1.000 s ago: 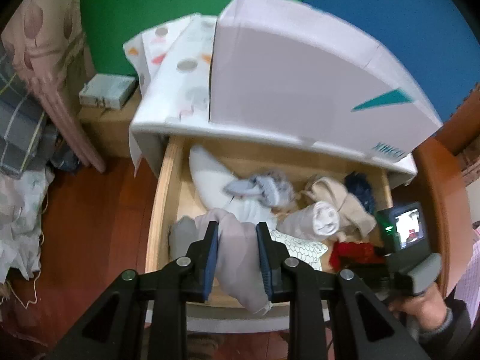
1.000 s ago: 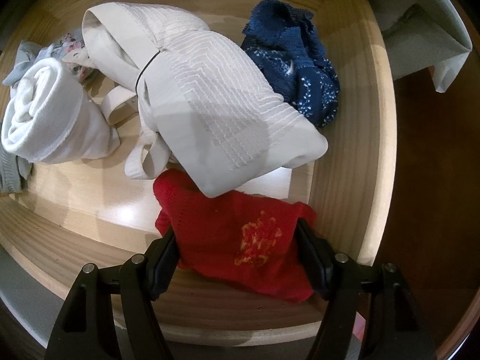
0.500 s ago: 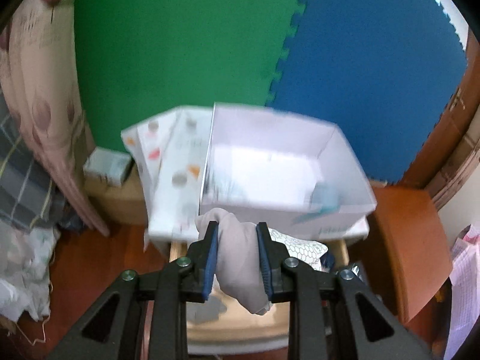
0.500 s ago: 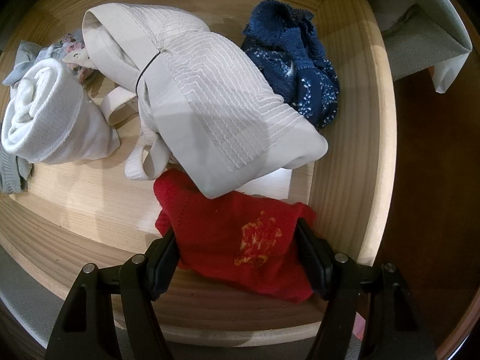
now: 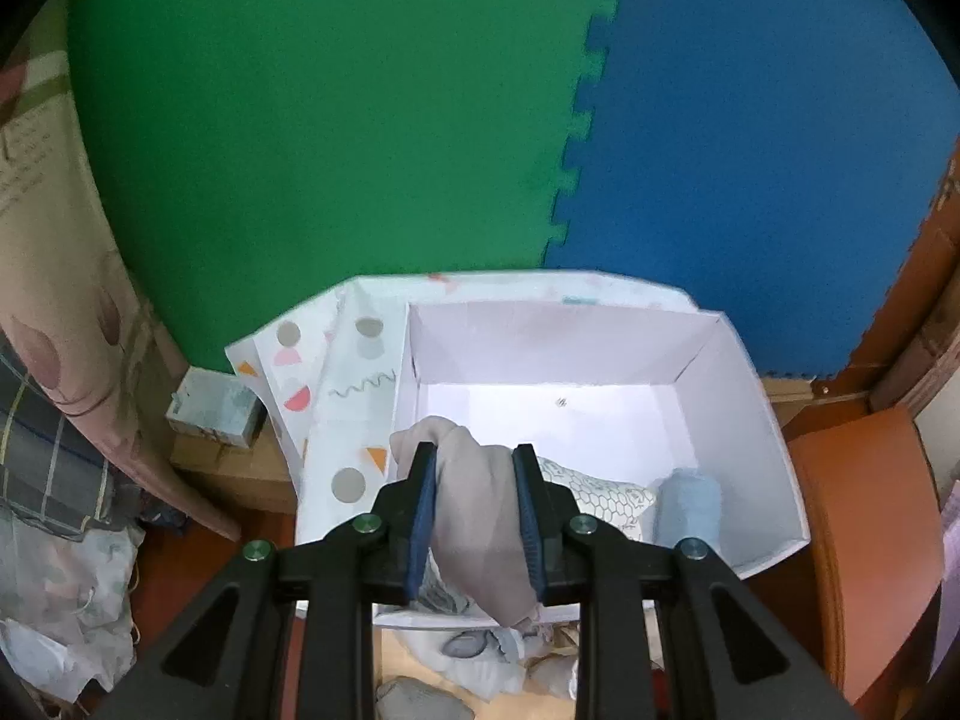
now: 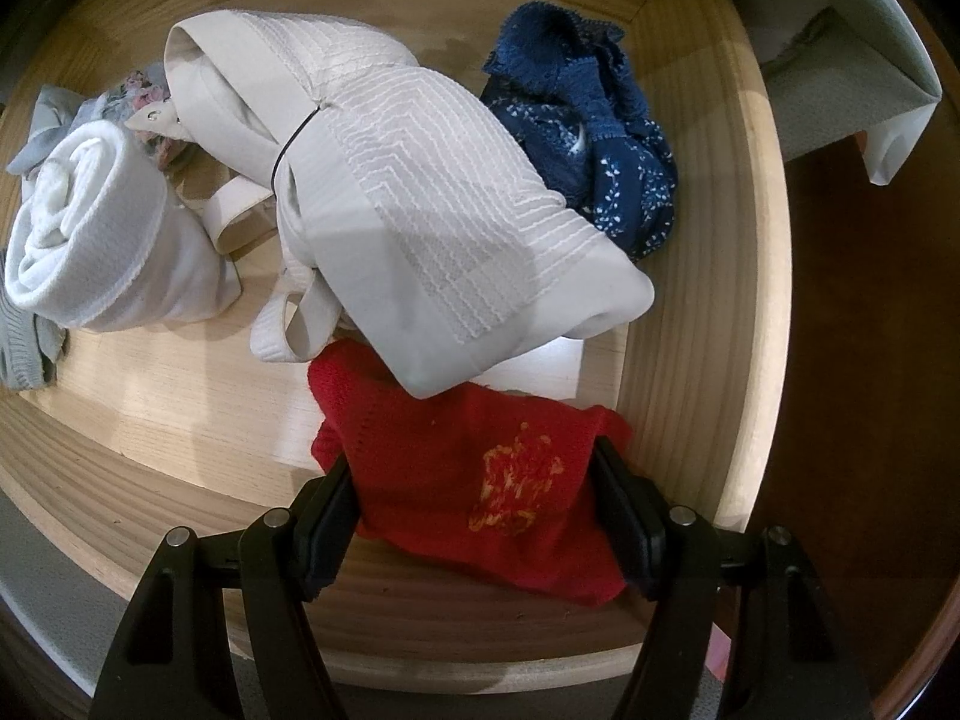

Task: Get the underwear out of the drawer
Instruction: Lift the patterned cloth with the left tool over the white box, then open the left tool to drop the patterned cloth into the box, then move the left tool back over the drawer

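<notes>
1. Over the white box [image 5: 600,372], our left gripper [image 5: 474,480] pinches a beige-grey underwear piece [image 5: 480,516] between nearly closed jaws; a honeycomb-print piece [image 5: 600,495] and a pale blue roll [image 5: 687,501] lie inside at four o'clock.
2. Down in the wooden drawer [image 6: 702,300], our right gripper [image 6: 474,480] stands wide, its jaws flanking red underwear [image 6: 456,456]; we cannot tell whether they press.
3. At twelve o'clock lies a cream garment [image 6: 420,210], navy lace [image 6: 588,138] at two, a white roll [image 6: 84,234] at ten.

A rolled white cloth [image 6: 90,246] is lying left of a cream ribbed garment [image 6: 420,228] in the wooden drawer [image 6: 708,300], navy lace underwear [image 6: 594,138] sitting at its right.
</notes>
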`<state>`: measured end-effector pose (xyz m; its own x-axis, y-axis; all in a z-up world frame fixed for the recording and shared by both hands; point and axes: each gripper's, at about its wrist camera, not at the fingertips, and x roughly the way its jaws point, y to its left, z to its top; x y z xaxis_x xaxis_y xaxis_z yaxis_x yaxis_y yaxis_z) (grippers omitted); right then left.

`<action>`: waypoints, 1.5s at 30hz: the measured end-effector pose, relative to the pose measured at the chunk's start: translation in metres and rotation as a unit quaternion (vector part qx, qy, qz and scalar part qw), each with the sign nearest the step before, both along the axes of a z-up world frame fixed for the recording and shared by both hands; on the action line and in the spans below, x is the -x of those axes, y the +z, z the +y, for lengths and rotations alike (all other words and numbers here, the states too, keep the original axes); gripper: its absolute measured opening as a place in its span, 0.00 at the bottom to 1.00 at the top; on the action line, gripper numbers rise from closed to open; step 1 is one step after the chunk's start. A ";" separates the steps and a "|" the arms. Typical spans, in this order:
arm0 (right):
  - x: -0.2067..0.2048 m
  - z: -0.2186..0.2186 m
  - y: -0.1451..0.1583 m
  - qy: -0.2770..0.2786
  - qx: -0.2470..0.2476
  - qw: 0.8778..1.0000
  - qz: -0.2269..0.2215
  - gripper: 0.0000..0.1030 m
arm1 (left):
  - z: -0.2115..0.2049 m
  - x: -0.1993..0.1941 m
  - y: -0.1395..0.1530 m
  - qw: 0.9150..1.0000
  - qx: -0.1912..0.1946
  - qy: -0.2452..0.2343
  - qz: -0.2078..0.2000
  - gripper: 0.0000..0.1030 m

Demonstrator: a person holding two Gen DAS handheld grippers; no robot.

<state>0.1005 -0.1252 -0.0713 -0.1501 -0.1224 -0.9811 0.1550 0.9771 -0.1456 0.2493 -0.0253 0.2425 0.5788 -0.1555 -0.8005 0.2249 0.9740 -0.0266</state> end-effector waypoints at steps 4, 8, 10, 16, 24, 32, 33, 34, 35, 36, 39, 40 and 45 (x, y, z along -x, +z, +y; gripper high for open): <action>-0.001 0.000 0.000 0.001 0.000 1.000 0.000 0.66 | -0.008 -0.012 -0.030 1.000 -0.014 0.005 0.026 0.24; 0.000 0.000 0.000 0.000 0.000 1.000 0.000 0.66 | -0.011 -0.016 -0.057 0.998 -0.028 0.009 0.051 0.25; -0.001 0.000 0.000 0.001 0.000 1.000 0.000 0.66 | -0.012 -0.018 -0.068 0.997 -0.033 0.009 0.074 0.25; -0.003 0.000 0.002 0.002 0.002 1.000 0.000 0.66 | -0.013 -0.021 -0.085 0.994 -0.045 0.011 0.097 0.29; -0.004 0.002 0.002 0.003 0.003 1.000 0.001 0.66 | -0.011 -0.014 -0.075 0.994 -0.050 0.002 0.102 0.36; -0.004 0.004 0.002 0.004 0.003 1.000 0.002 0.66 | 0.002 0.009 -0.040 0.996 -0.053 -0.007 0.072 0.42; -0.004 0.004 0.002 0.004 0.003 1.000 0.002 0.66 | 0.004 0.013 -0.036 0.996 -0.053 -0.007 0.068 0.42; -0.005 0.004 0.002 0.003 0.003 1.000 0.002 0.66 | 0.009 0.017 -0.032 0.997 -0.053 -0.007 0.063 0.42; -0.005 0.004 0.002 0.002 0.003 1.000 0.002 0.66 | 0.014 0.022 -0.028 0.997 -0.053 -0.008 0.059 0.42; -0.005 0.003 0.002 0.001 0.003 1.000 0.001 0.66 | 0.019 0.026 -0.024 0.997 -0.053 -0.006 0.057 0.43; -0.005 0.002 0.002 -0.001 0.002 1.000 -0.001 0.66 | 0.037 0.040 -0.019 0.997 -0.049 0.000 0.057 0.43; -0.005 0.002 0.002 -0.001 0.002 1.000 -0.003 0.66 | 0.044 0.045 -0.019 0.997 -0.049 0.001 0.058 0.43; -0.004 -0.002 0.005 -0.004 -0.001 1.000 -0.015 0.63 | 0.080 0.070 -0.026 0.997 -0.054 0.014 0.061 0.43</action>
